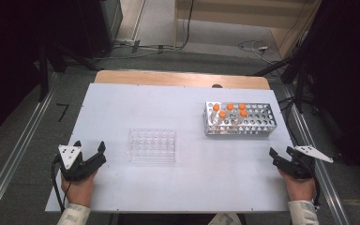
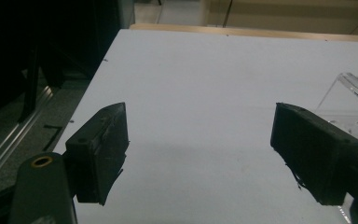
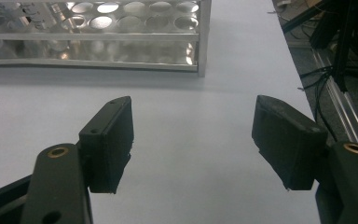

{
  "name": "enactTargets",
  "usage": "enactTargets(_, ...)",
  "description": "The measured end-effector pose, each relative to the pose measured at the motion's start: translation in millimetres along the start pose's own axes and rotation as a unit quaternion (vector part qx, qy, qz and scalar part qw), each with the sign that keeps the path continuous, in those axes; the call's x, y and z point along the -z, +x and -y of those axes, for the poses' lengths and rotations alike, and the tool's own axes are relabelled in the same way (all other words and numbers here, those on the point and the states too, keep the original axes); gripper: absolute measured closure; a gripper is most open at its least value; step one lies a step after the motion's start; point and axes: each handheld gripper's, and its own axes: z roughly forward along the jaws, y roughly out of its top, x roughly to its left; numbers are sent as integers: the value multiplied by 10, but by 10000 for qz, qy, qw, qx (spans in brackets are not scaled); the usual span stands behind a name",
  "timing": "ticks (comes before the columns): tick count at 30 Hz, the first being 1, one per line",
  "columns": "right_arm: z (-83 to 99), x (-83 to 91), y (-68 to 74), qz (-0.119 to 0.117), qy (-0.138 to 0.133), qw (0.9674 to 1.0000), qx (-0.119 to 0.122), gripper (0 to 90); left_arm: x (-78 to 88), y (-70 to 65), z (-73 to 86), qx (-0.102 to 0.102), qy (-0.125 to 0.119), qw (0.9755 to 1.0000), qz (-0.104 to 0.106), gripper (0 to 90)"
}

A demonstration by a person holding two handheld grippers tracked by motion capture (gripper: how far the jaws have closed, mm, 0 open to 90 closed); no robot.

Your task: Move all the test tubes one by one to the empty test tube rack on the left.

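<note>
Resting at the near corners of the white table, the left gripper and right gripper both stand spread, nothing between the jaws. Just beside the left one lies a clear plastic tube rack; beyond the right one stands a perforated metal rack holding orange-capped tubes.

No readable text or labels anywhere.

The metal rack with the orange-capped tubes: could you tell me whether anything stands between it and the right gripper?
Nothing visible does. Bare white table lies between the right gripper and the metal rack; the clear plastic tray sits off to the left.
</note>
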Motion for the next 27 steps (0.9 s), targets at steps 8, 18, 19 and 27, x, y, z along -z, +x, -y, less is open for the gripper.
enactTargets(8, -17, 18, 11, -28, -10, 10000, -30, 283, 10, 17, 9, 2, 39, 10000, -22, 192)
enactTargets(18, -22, 10, 60, -89, -1, 10000, 41, 282, 24, 42, 13, 1, 52, 10000, -48, 192)
enactTargets(19, -23, 10, 61, -94, -2, 10000, 34, 282, 25, 42, 13, -2, 55, 10000, -47, 192)
enactTargets(27, -97, -28, 135, -215, -59, 9998, -14, 284, 25, 31, 11, 4, -1, 10000, -72, 192)
